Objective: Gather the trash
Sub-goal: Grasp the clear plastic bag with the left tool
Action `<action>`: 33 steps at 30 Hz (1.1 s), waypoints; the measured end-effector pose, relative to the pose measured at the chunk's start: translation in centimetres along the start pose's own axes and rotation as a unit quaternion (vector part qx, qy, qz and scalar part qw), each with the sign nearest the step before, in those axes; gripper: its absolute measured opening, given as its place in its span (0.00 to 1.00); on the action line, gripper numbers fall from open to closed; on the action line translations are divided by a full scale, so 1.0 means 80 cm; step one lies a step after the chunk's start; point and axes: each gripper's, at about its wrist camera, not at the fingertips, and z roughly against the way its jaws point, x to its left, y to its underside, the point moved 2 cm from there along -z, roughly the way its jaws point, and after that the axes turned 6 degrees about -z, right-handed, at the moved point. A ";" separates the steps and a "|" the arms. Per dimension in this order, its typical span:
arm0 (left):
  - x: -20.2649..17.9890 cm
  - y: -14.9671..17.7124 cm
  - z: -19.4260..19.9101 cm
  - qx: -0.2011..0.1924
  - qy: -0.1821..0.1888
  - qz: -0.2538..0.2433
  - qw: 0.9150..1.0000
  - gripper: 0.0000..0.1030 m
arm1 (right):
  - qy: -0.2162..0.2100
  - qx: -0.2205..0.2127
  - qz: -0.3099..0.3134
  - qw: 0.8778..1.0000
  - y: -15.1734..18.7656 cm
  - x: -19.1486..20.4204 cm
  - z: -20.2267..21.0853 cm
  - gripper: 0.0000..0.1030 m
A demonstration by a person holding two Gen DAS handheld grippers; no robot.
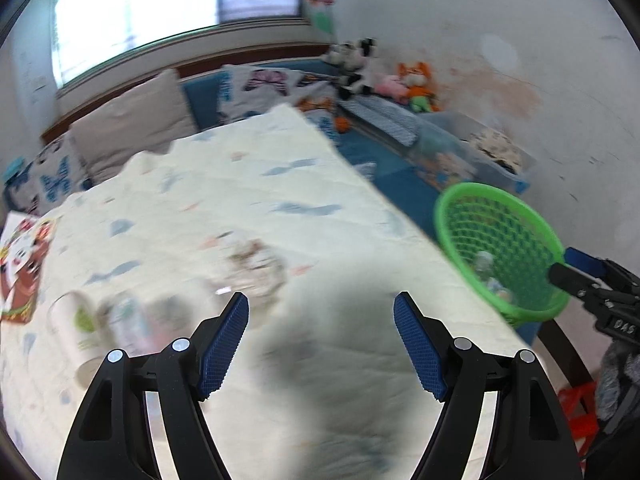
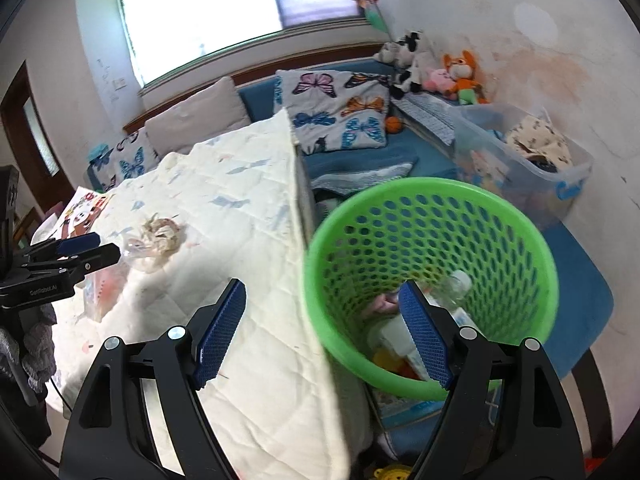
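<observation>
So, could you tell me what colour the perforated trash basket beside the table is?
Bright green; the basket shows best in the right wrist view.

Bare quilt (image 1: 280, 208) lies open ahead — crumpled wrapper (image 2: 162, 236) and paper cup (image 1: 78, 332) crowd its left side; green basket (image 2: 432, 200) gapes unobstructed.

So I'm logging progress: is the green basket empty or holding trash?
Holding trash. The green basket contains a clear plastic bottle and other scraps at its bottom.

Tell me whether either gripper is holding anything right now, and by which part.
Nothing is held. The left gripper is open over the quilted cover, and the right gripper is open at the green basket rim.
</observation>
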 end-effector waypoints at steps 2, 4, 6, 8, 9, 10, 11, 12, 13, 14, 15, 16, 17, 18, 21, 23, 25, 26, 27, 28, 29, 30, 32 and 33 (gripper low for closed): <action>0.021 0.009 0.003 0.002 -0.014 0.011 1.000 0.70 | -0.007 0.001 0.006 1.000 -0.003 0.012 -0.003 0.77; 0.046 0.019 0.005 0.005 -0.035 0.023 0.999 0.70 | -0.013 0.002 0.011 1.000 -0.004 0.022 -0.006 0.77; 0.063 0.026 0.004 0.010 -0.048 0.031 0.998 0.70 | -0.019 0.004 0.018 1.000 -0.005 0.033 -0.010 0.77; 0.081 0.034 0.001 0.017 -0.064 0.039 0.997 0.70 | -0.024 0.005 0.025 0.999 -0.005 0.045 -0.013 0.77; 0.088 0.038 -0.001 0.020 -0.071 0.040 0.996 0.70 | -0.026 0.006 0.028 0.999 -0.006 0.050 -0.015 0.77; 0.094 0.042 -0.002 0.022 -0.078 0.041 0.996 0.69 | -0.030 0.008 0.031 0.999 -0.007 0.057 -0.018 0.77; 0.100 0.045 -0.005 0.026 -0.083 0.043 0.995 0.68 | -0.032 0.009 0.034 0.999 -0.007 0.063 -0.019 0.77; 0.105 0.049 -0.009 0.031 -0.085 0.047 0.995 0.68 | -0.035 0.010 0.038 0.999 -0.008 0.070 -0.022 0.77; 0.109 0.051 -0.013 0.035 -0.086 0.050 0.994 0.67 | -0.036 0.011 0.041 0.998 -0.008 0.075 -0.024 0.77; 0.112 0.053 -0.016 0.040 -0.090 0.052 0.994 0.67 | -0.038 0.012 0.045 0.998 -0.008 0.082 -0.026 0.77; 0.115 0.056 -0.021 0.044 -0.092 0.051 0.993 0.67 | -0.041 0.013 0.048 0.998 -0.008 0.086 -0.028 0.77; 0.118 0.057 -0.027 0.048 -0.094 0.049 0.993 0.67 | -0.043 0.015 0.051 0.998 -0.008 0.092 -0.030 0.77; 0.119 0.058 -0.031 0.050 -0.096 0.047 0.993 0.66 | -0.045 0.016 0.053 0.997 -0.008 0.095 -0.031 0.77; 0.119 0.059 -0.034 0.053 -0.098 0.046 0.993 0.66 | -0.046 0.017 0.055 0.997 -0.008 0.099 -0.033 0.77; 0.121 0.063 -0.041 0.059 -0.101 0.042 0.992 0.65 | -0.050 0.022 0.061 0.997 -0.007 0.108 -0.038 0.77; 0.123 0.067 -0.047 0.063 -0.111 0.032 0.991 0.64 | -0.051 0.025 0.065 0.996 -0.007 0.112 -0.043 0.77; 0.124 0.070 -0.052 0.070 -0.111 0.029 0.991 0.59 | -0.053 0.030 0.067 0.996 -0.006 0.117 -0.048 0.77; 0.125 0.071 -0.054 0.073 -0.114 0.028 0.990 0.55 | -0.054 0.032 0.068 0.996 -0.005 0.119 -0.050 0.77; 0.125 0.071 -0.055 0.075 -0.116 0.028 0.990 0.53 | -0.055 0.034 0.070 0.995 -0.004 0.121 -0.052 0.77; 0.126 0.072 -0.056 0.077 -0.116 0.028 0.990 0.50 | -0.056 0.036 0.072 0.995 -0.004 0.123 -0.054 0.77; 0.128 0.072 -0.057 0.078 -0.114 0.030 0.990 0.45 | -0.058 0.038 0.074 0.995 -0.003 0.127 -0.056 0.77; 0.129 0.073 -0.057 0.079 -0.113 0.032 0.990 0.43 | -0.059 0.039 0.076 0.995 -0.003 0.130 -0.058 0.77; 0.132 0.073 -0.058 0.079 -0.113 0.034 0.990 0.35 | -0.064 0.042 0.082 0.994 -0.003 0.138 -0.062 0.77; 0.133 0.073 -0.057 0.079 -0.112 0.036 0.990 0.33 | -0.066 0.044 0.083 0.993 -0.003 0.142 -0.063 0.77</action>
